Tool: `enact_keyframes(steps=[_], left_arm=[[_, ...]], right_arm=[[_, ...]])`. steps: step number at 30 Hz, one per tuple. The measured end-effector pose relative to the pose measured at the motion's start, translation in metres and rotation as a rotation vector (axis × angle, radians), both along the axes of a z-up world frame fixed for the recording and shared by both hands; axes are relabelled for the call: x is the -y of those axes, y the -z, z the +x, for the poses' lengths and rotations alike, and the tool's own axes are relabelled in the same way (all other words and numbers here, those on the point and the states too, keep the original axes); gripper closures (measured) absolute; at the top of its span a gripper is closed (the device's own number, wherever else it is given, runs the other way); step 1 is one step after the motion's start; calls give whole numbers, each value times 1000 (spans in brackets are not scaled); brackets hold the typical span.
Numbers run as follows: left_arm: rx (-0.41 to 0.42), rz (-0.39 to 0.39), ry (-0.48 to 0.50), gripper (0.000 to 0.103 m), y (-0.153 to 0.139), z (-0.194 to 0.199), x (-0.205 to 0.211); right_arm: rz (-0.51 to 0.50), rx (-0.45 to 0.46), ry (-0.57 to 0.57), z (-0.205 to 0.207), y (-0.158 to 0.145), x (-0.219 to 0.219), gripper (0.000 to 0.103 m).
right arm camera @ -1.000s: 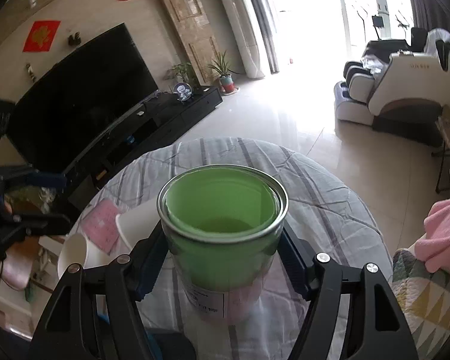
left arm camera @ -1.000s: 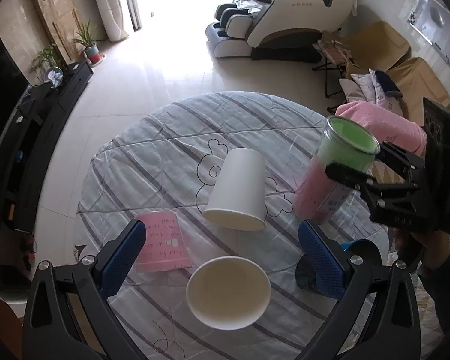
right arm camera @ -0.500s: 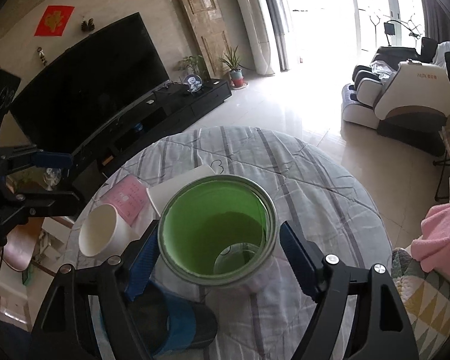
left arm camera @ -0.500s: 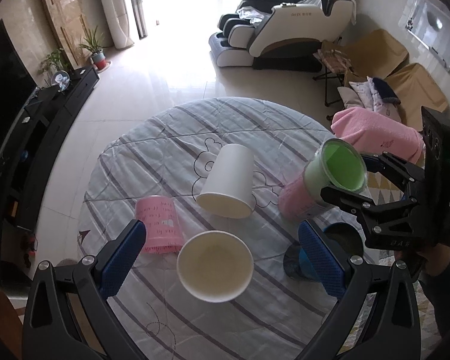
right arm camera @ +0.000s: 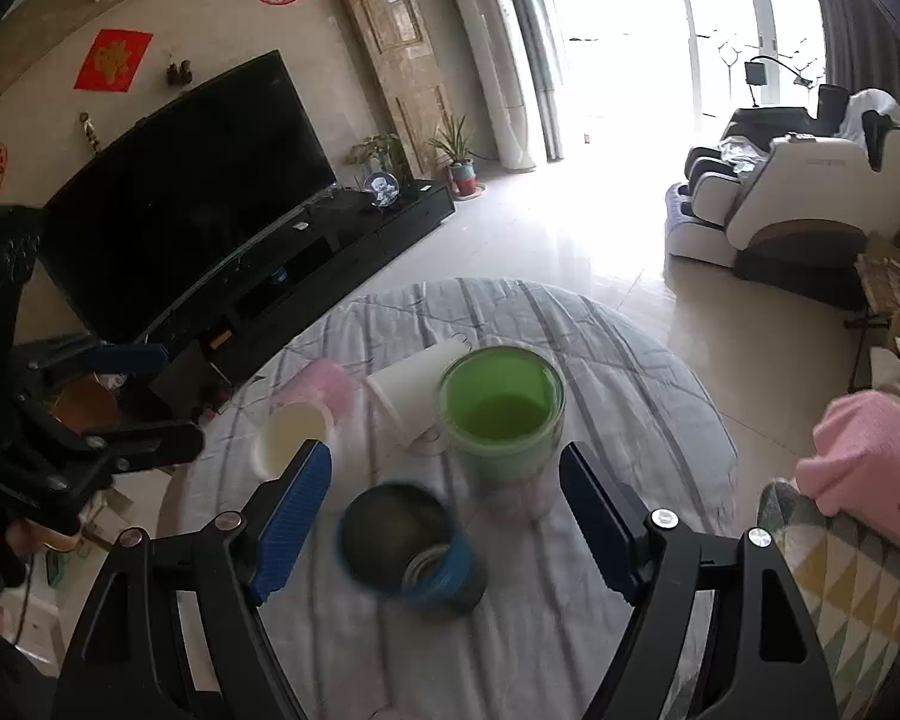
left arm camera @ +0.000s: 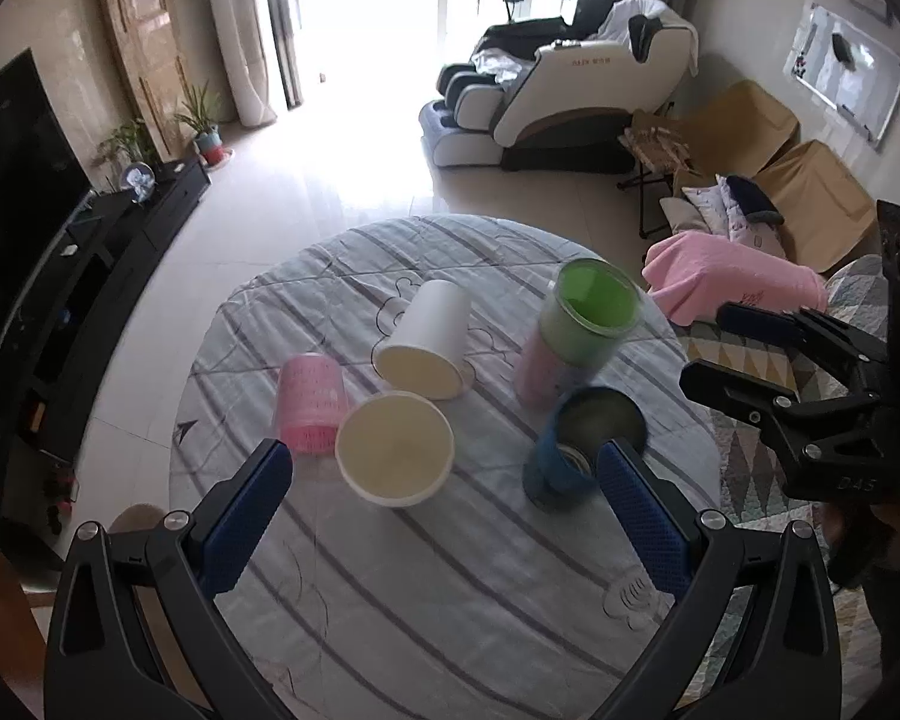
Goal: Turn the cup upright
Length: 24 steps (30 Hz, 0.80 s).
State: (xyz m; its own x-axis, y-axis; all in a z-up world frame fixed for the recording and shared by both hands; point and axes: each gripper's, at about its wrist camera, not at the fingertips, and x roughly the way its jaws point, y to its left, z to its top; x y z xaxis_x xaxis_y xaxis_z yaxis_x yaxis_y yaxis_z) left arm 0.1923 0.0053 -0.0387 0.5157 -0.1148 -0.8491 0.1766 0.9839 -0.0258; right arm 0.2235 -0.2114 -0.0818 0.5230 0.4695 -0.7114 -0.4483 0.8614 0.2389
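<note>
A: Where does the green-lined cup (left arm camera: 588,324) stand?

B: Upright on the round striped tablecloth (left arm camera: 450,570), mouth up, pink showing low on its wall. Take it as the landmark. The blue tumbler (left arm camera: 582,450) stands just beside it on the near side, mouth up too, dark inside.

A: And the paper cups?

B: A white paper cup (left arm camera: 429,336) lies on its side to the left of the green-lined cup, its mouth turned toward the left camera. A second white paper cup (left arm camera: 394,456) sits nearer than that one, open mouth showing. A pink cup (left arm camera: 311,402) lies further left again, touching or almost touching the second one; I cannot tell which.

A: The grippers?

B: The right gripper (right arm camera: 444,516) is spread wide, its blue pads on either side of the green-lined cup but nearer the camera and apart from it, holding nothing. The blue tumbler sits between them in that view, blurred. The left gripper (left arm camera: 444,516) is spread wide as well, above the cloth on the near side, nothing in it.

A: Anything past the cup?

B: A pink towel (left arm camera: 732,288) to its right, off the table.
</note>
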Motion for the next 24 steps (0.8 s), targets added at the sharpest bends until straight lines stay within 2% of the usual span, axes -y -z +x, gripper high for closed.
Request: enact_keyframes(steps=[3,8,12,19,24], left_arm=[[36,37,-16,0,-8,-28,7],[90,40,-51,0,-24,-70,13],[100,58,-78,0,-30,-90,16],[93,45,-88,0,-36,-108,12],[139,68,-97,0,-41,-116,8]], right_arm=[[-5,-30,38,-28,-12,-1,23],[-37,-37,86,-75,-27,-5,23],[-46,-52,130,-104,-35,-4,23],[-44,-81,185,-119,-44,-1,23],[-62,-68,196,-123,-50,-8,23]])
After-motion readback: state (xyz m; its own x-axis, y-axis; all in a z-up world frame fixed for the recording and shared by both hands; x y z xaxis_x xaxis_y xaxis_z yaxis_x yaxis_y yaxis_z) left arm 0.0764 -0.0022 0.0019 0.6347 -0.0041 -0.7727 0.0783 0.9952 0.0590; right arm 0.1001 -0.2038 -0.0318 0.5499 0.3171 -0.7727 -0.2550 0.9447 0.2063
